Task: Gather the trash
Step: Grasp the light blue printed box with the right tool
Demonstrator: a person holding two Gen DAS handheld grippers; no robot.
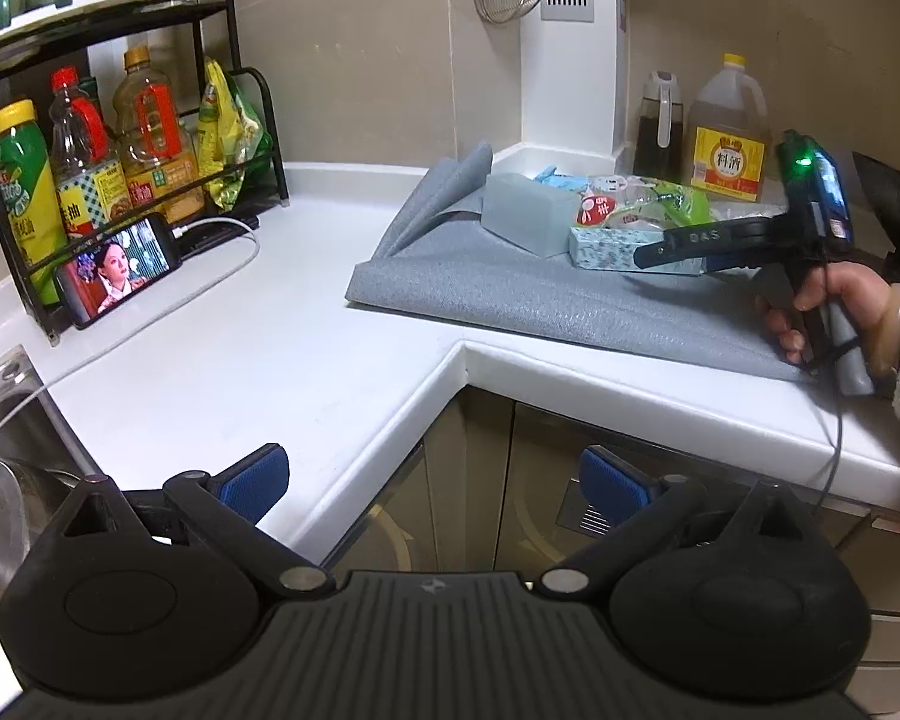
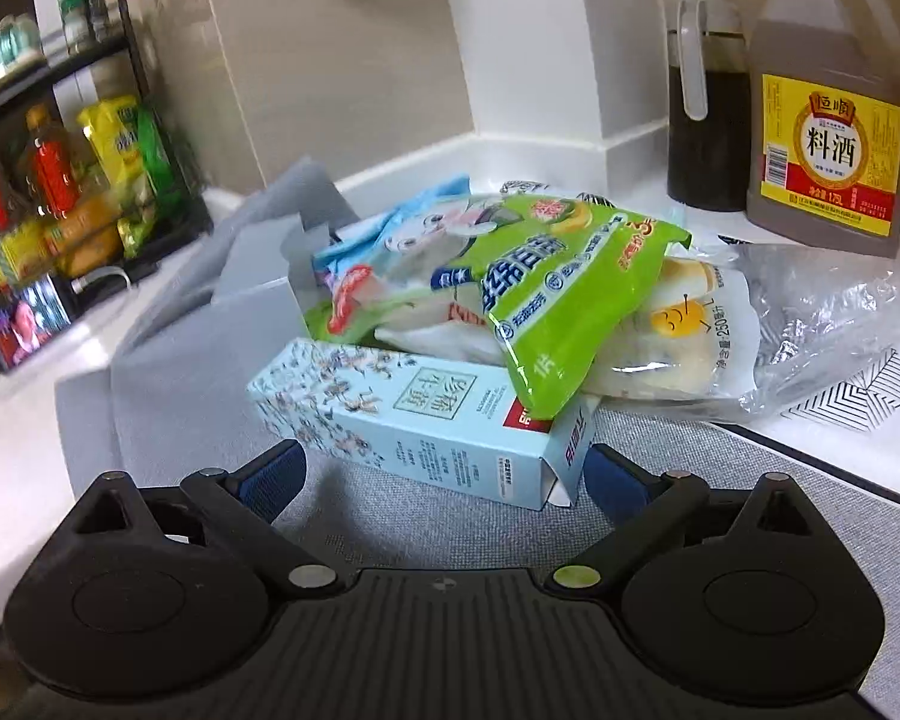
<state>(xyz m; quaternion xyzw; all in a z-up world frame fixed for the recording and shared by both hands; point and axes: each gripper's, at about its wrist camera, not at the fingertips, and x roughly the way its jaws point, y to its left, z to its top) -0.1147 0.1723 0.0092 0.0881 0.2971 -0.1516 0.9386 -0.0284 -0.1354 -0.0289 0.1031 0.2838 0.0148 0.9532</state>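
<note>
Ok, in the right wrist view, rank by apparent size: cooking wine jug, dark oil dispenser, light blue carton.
1. Light blue carton, though it's nearest the camera.
2. Cooking wine jug.
3. Dark oil dispenser.

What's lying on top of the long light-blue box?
A shiny green plastic snack bag droops over the long light-blue cardboard box. Beside it lies a clear bag holding something pale. Whatever sits beneath the green bag is hidden.

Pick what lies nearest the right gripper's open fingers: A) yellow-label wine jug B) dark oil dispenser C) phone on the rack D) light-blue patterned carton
D: in the right wrist view the light-blue carton lies on the grey mat just ahead of the right gripper, with the green bag resting on it.
</note>
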